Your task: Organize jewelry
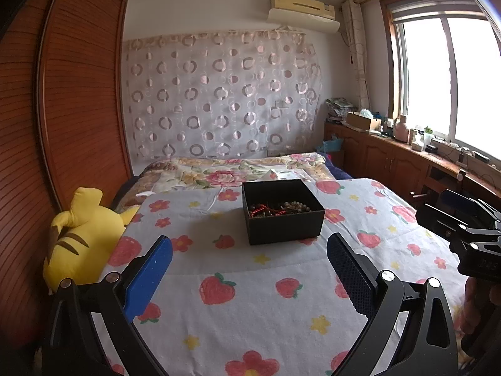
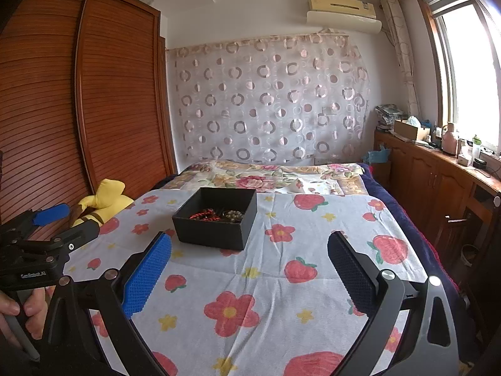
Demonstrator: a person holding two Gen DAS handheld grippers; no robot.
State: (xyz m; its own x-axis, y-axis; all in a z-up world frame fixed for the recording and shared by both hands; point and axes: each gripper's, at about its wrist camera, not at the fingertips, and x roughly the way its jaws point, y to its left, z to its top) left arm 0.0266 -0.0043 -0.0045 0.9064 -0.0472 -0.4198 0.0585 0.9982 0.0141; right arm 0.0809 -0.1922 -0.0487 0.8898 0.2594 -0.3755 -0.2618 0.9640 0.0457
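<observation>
An open black box (image 1: 283, 219) stands on the strawberry-print sheet of the bed; it also shows in the right wrist view (image 2: 216, 224). Inside lie a red cord bracelet (image 1: 266, 210) and a pale bead bracelet (image 1: 297, 206), seen again in the right wrist view as the red cord (image 2: 205, 214) and the pale beads (image 2: 233, 214). My left gripper (image 1: 249, 247) is open and empty, just short of the box. My right gripper (image 2: 249, 244) is open and empty, near the box's front right.
A yellow plush toy (image 1: 81, 235) lies at the bed's left edge against the wooden wardrobe (image 1: 62, 109). A wooden cabinet (image 1: 407, 156) with bottles and a cardboard box runs under the window on the right. A floral quilt (image 1: 235, 169) lies behind the box.
</observation>
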